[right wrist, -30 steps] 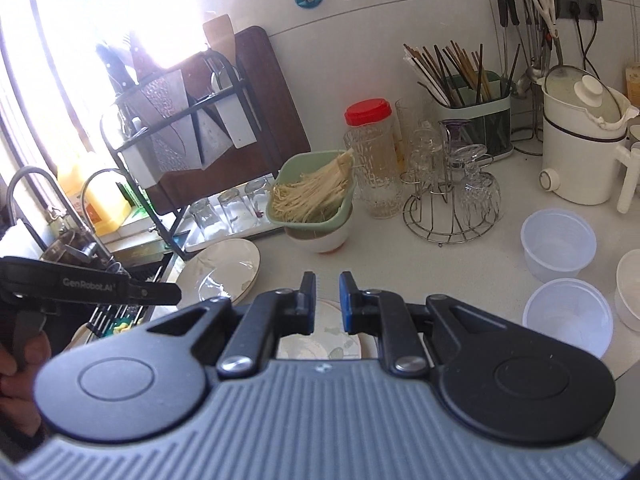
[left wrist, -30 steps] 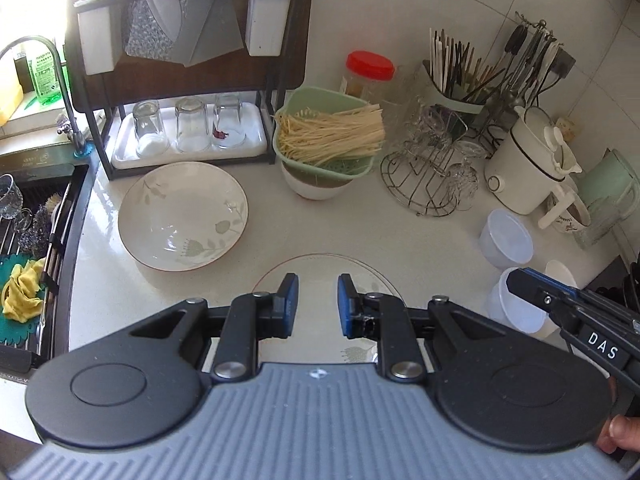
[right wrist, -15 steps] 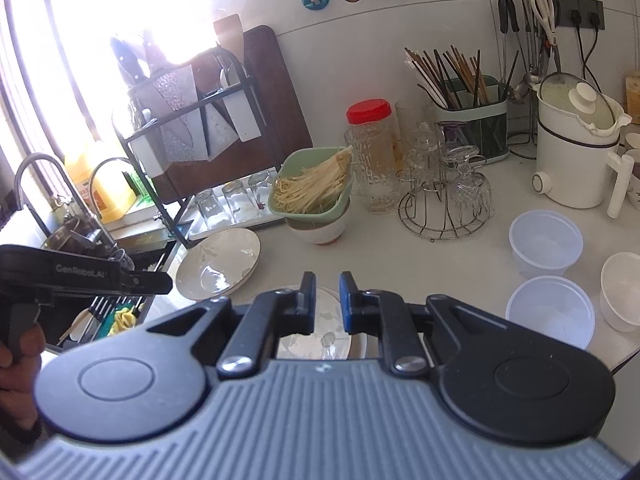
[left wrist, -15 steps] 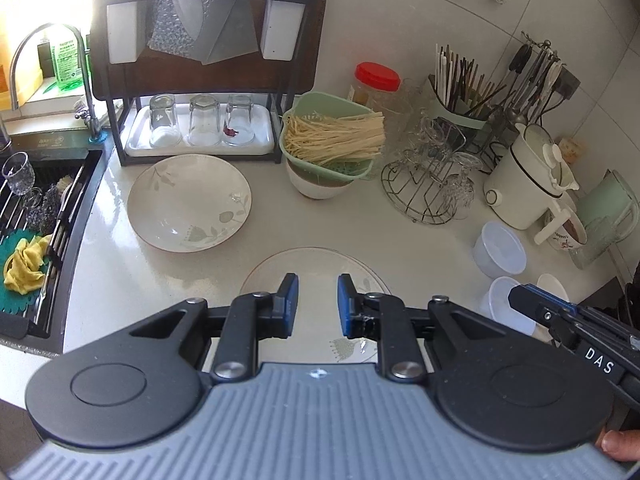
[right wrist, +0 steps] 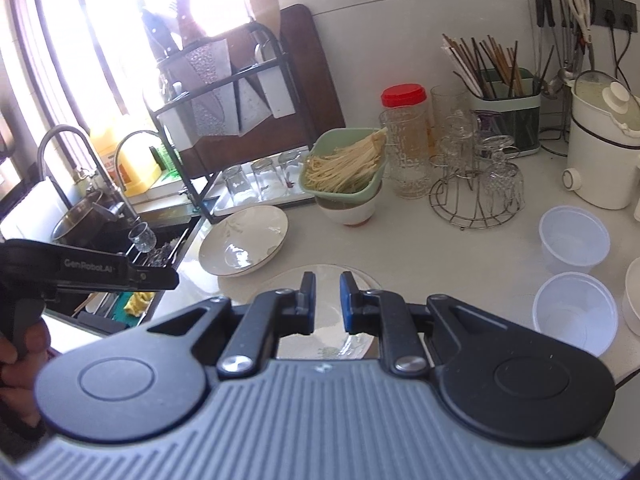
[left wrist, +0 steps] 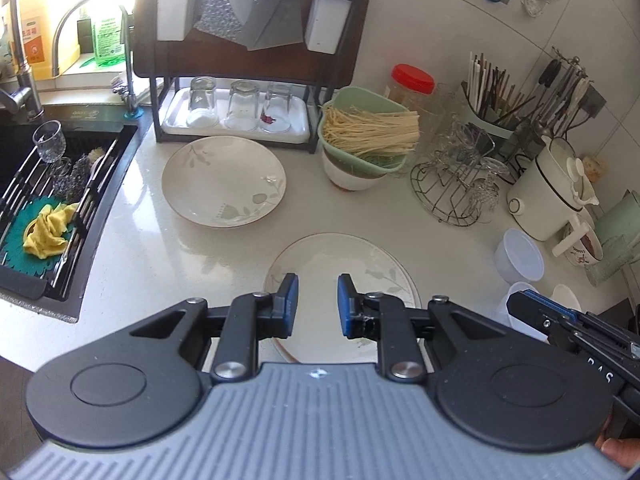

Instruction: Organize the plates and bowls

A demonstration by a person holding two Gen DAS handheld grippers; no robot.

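Observation:
Two cream plates with a leaf pattern lie on the white counter. The far plate (left wrist: pixel 224 180) (right wrist: pixel 244 240) sits in front of the dish rack. The near plate (left wrist: pixel 340 264) (right wrist: pixel 364 280) lies directly under both grippers. My left gripper (left wrist: pixel 313 300) hovers over the near plate's front half, its blue pads a little apart with nothing between them. My right gripper (right wrist: pixel 327 300) hangs above the same plate, shut and empty. A white bowl (left wrist: pixel 352 176) (right wrist: pixel 348 212) stands under a green strainer of noodles.
The sink (left wrist: pixel 60 200) with a rack and a yellow cloth lies at the left. A dish rack (left wrist: pixel 240 64) with upturned glasses stands behind. A wire glass stand (left wrist: pixel 456 188), a white kettle (left wrist: pixel 548 196) and clear plastic tubs (right wrist: pixel 574 238) (right wrist: pixel 572 312) crowd the right.
The left wrist view has drawn back and drifted, so the counter looks farther off and more of the sink shows. The right view hardly shifts. Both jaws stay as they were.

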